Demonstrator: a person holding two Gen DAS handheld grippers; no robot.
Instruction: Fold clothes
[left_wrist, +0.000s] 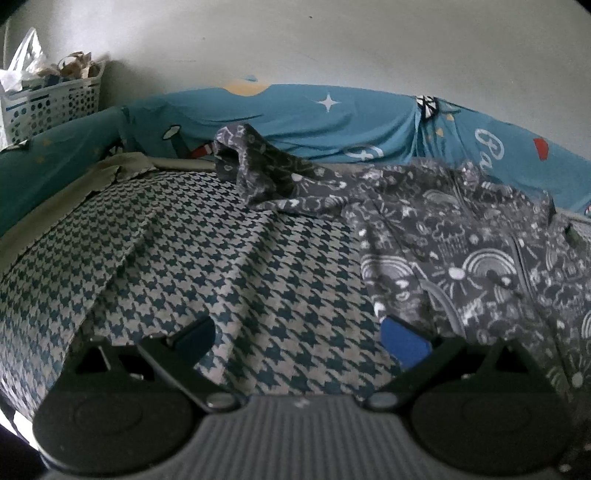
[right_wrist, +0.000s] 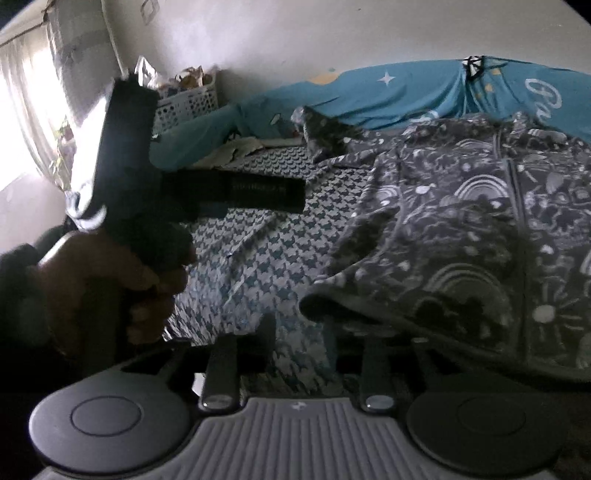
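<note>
While the left claw hovers low over the bed, its two blue-padded fingers stand spread wide with only the houndstooth bedcover between them. Just beyond and to the right of that claw lies the grey printed garment, covered in white rainbows and doodles, spread out on the bedcover; its lower edge drapes against the right finger without being pinched. One sleeve of the garment reaches out ahead and to the left of the claw, bunched and raised towards the blue sheet along the wall. Far off to the left, past the bed's edge, sits a white perforated basket filled with bags.

From the right wrist view, the right claw is low at the garment's near hem, which rises in a dark fold directly ahead and to the right of it. Its fingers are in shadow and blurred, so whether they are spread or gripping the hem cannot be told. To the left of this claw, a hand grips the handle of the other device, whose dark body stretches across the bedcover.
</note>
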